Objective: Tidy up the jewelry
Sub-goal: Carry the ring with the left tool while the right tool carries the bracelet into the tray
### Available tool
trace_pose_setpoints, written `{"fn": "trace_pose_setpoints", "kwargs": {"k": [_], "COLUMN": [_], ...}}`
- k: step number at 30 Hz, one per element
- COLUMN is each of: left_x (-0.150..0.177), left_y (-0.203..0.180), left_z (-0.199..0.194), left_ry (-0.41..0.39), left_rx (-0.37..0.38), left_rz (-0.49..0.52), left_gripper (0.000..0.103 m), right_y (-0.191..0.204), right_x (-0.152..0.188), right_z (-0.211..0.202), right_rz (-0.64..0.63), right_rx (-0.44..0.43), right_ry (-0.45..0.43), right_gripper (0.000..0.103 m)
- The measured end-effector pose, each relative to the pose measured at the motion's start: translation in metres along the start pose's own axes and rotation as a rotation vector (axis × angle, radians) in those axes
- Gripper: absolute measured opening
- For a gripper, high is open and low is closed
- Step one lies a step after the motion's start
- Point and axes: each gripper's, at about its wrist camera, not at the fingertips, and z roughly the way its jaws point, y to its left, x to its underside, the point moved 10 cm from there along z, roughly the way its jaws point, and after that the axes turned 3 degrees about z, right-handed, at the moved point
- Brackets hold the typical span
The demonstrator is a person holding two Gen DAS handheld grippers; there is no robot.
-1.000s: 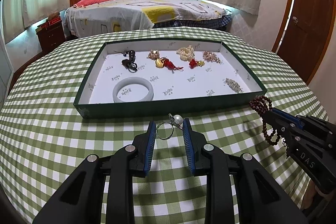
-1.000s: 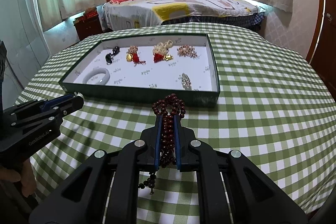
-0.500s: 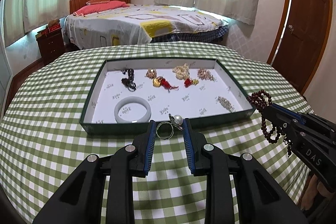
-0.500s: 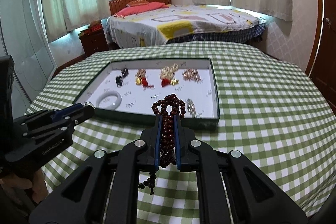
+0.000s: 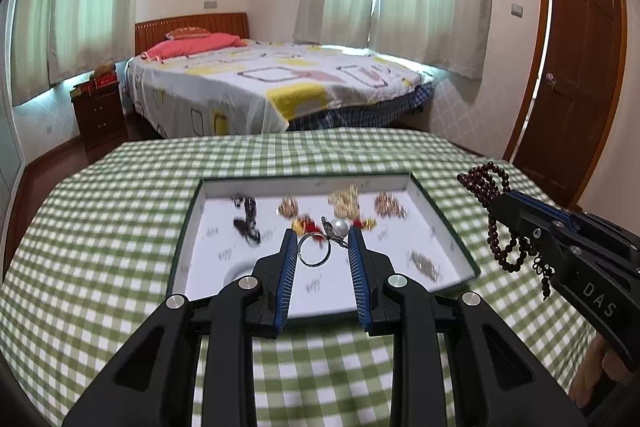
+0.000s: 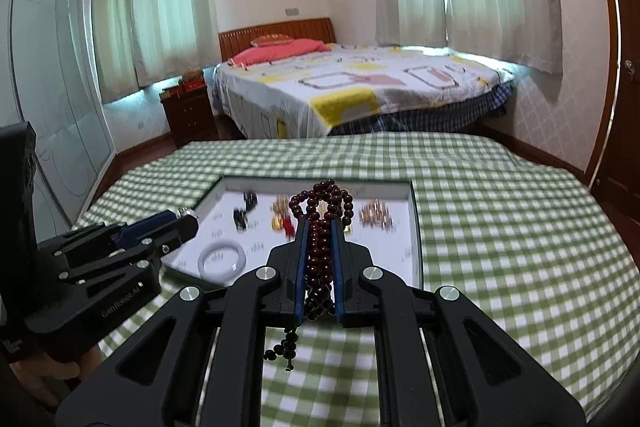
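Observation:
My left gripper [image 5: 322,241] is shut on a silver ring with a pearl [image 5: 320,245] and holds it in the air over the near part of the green-edged jewelry tray [image 5: 444,219]. My right gripper [image 6: 320,227] is shut on a dark red bead bracelet [image 6: 320,227], whose loops stick out past the fingertips and whose tail hangs below; it also shows at the right of the left wrist view [image 5: 500,215]. The tray [image 6: 414,223] holds a white bangle [image 6: 221,257], a black piece [image 5: 248,219] and several gold and red pieces [image 5: 348,205].
The tray sits on a round table with a green checked cloth [image 5: 112,219]. Behind it are a bed [image 5: 272,87], a wooden nightstand [image 5: 100,115] and curtained windows. A wooden door [image 5: 576,75] stands at the right.
Both grippers have risen and tilted up, each keeping its piece. The left gripper has moved forward from the table in front of the tray to above the tray.

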Motion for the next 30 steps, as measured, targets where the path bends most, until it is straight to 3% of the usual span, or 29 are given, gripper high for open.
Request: {"fn": "trace_pose_setpoints", "kwargs": {"k": [7, 12, 22, 30], "left_x": [-0.028, -0.029, 0.023, 0.048], "left_y": [0.001, 0.005, 0.017, 0.011], "left_z": [0.015, 0.037, 0.100, 0.124], "left_ry": [-0.041, -0.028, 0.119, 0.193], "left_rx": [-0.011, -0.029, -0.064, -0.062], "left_rz": [-0.005, -0.027, -0.048, -0.032], "left_gripper": [0.027, 0.027, 0.027, 0.027], "right_y": [0.005, 0.002, -0.015, -0.022], "right_x": [-0.029, -0.027, 0.031, 0.063], "right_z": [0.020, 0.047, 0.114, 0.141], "right_rz": [0.005, 0.012, 0.043, 0.060], "right_rx": [-0.017, -0.012, 0.003, 0.004], "right_ry": [-0.036, -0.020, 0.143, 0.229], "right_gripper": [0.011, 0.011, 0.011, 0.011]}}
